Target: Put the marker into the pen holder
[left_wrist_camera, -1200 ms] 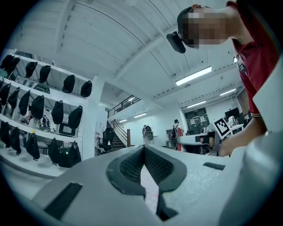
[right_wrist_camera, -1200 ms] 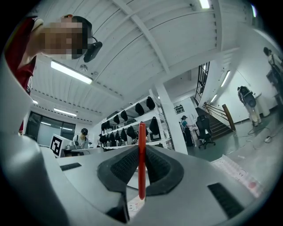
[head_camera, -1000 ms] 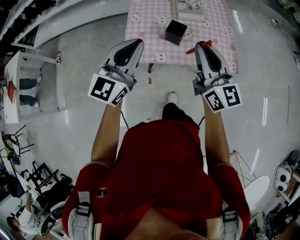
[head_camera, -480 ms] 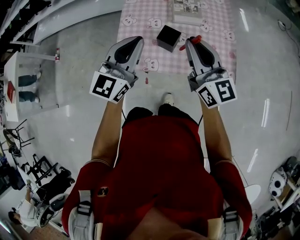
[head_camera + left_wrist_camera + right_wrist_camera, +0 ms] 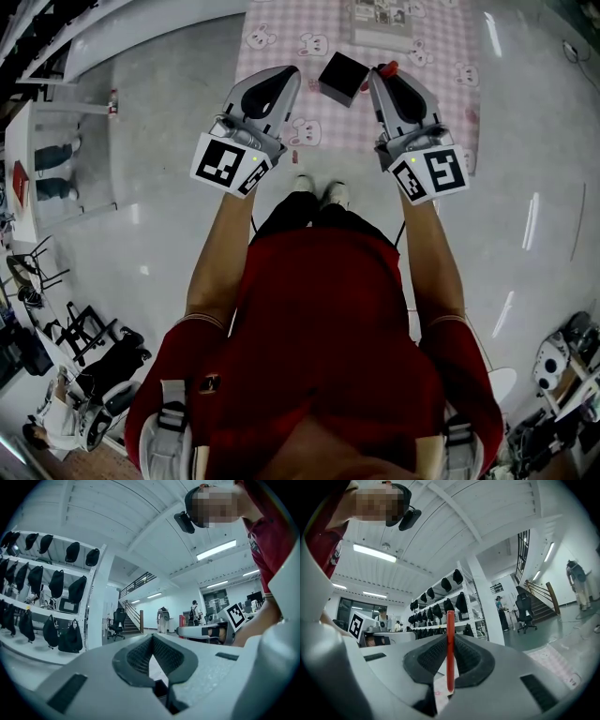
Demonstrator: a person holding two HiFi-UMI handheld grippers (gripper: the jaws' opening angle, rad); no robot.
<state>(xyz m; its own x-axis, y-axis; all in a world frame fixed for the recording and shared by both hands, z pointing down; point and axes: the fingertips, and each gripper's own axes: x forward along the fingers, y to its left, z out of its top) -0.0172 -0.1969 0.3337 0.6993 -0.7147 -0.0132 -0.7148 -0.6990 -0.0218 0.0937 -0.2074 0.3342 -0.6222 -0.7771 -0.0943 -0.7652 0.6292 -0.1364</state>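
Both grippers have neared the black pen holder [image 5: 342, 78]; right gripper [image 5: 382, 79], just right of it, pinches the red marker [image 5: 386, 68], seemingly upright; left gripper [image 5: 285, 84] pressed together, empty.

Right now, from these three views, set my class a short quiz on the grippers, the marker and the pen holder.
1. True or false: the left gripper holds the red marker.
2. In the head view, the black pen holder sits: A) between the two grippers' tips; B) on the floor; C) on a shelf.
3. Is the marker inside the pen holder?
Key: 1 false; 2 A; 3 no, the right gripper clamps it.
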